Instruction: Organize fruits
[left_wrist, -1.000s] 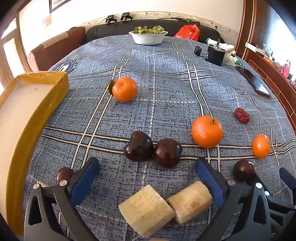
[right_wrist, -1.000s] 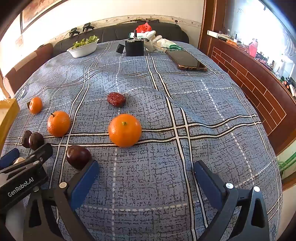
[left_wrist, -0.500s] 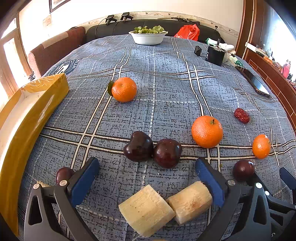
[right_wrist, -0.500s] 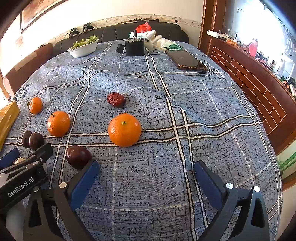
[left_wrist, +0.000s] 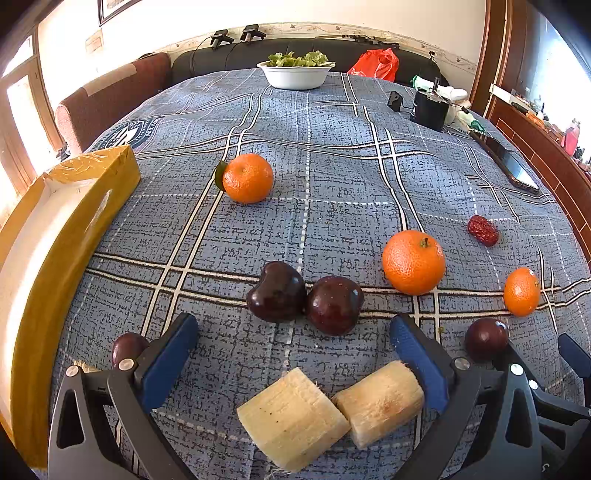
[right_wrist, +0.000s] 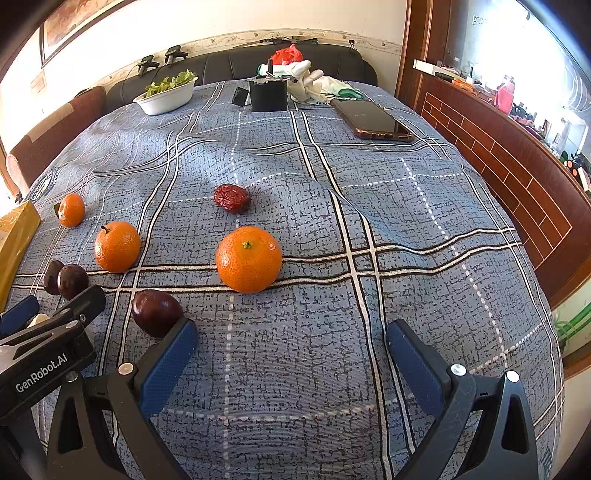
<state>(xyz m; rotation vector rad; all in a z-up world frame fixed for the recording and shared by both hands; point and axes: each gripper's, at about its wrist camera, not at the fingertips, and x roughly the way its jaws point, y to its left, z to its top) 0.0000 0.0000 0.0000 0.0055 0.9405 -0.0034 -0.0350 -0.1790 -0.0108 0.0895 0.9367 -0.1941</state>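
Yellow tray (left_wrist: 55, 236) swung back flatter, left of the wide-spread left gripper (left_wrist: 295, 354).

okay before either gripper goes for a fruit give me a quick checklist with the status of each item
1. Left gripper open, holding nothing: ok.
2. Right gripper open, holding nothing: ok.
3. Sugarcane pieces lie between left fingers: ok.
4. Yellow box on the cloth, open side up: ok.
5. Box has free room: cannot tell, only part of the inside shows.
6. Two dark plums touch, so gripping one may nudge the other: not ok.
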